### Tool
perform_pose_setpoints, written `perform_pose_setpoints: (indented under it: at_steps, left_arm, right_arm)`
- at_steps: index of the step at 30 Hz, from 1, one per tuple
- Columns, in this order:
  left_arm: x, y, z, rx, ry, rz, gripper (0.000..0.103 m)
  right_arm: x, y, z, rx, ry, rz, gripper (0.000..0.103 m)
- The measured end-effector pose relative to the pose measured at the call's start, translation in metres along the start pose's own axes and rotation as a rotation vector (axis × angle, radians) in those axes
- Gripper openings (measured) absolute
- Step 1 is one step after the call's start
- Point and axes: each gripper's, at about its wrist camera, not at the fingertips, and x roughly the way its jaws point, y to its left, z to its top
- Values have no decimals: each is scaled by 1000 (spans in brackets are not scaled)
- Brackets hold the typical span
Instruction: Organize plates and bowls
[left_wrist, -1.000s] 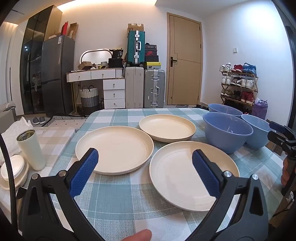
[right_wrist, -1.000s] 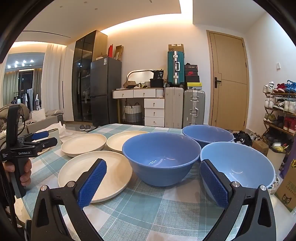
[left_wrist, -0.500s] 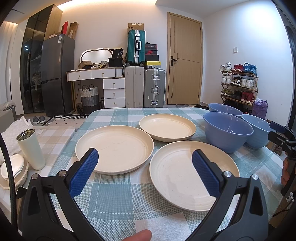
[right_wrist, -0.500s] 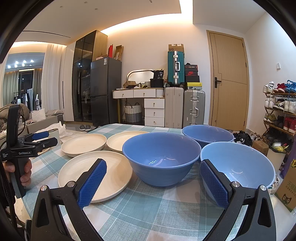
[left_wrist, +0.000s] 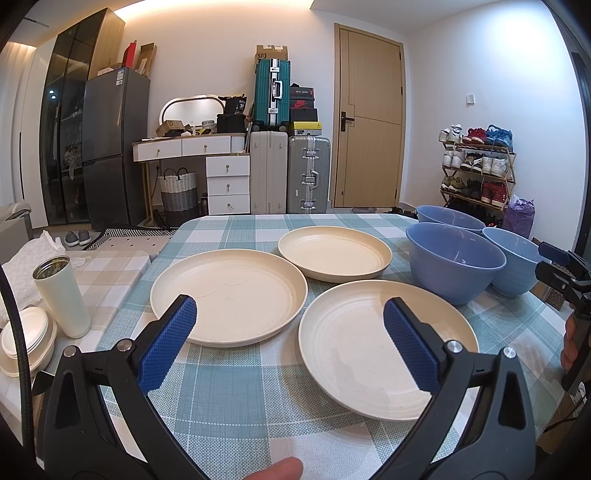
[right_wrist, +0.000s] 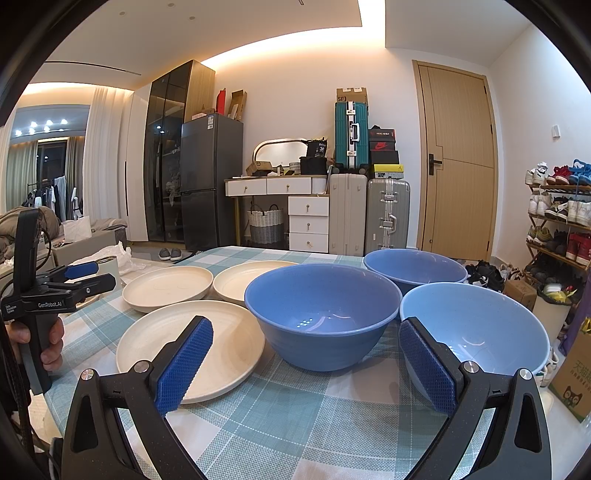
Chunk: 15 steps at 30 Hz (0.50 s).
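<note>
Three cream plates lie on the checked table: a left plate (left_wrist: 229, 295), a far plate (left_wrist: 334, 253) and a near plate (left_wrist: 384, 343). Three blue bowls stand to their right: a middle bowl (right_wrist: 321, 314), a far bowl (right_wrist: 415, 267) and a lighter near bowl (right_wrist: 476, 332). My left gripper (left_wrist: 290, 343) is open and empty, held above the near table edge in front of the plates. My right gripper (right_wrist: 304, 363) is open and empty, in front of the middle bowl. Each gripper shows at the edge of the other view.
A white tumbler (left_wrist: 62, 295) and stacked small white dishes (left_wrist: 26, 338) stand on a lower surface left of the table (left_wrist: 236, 402). Suitcases, a dresser, a fridge, a door and a shoe rack (left_wrist: 476, 170) line the room behind.
</note>
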Motion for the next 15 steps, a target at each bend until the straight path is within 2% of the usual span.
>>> perform_pose_setpoints:
  at_steps: [15]
  left_arm:
    - [0,0,0,-1,1,0,101]
  right_arm:
    - [0,-2,1,2,-5,6,103]
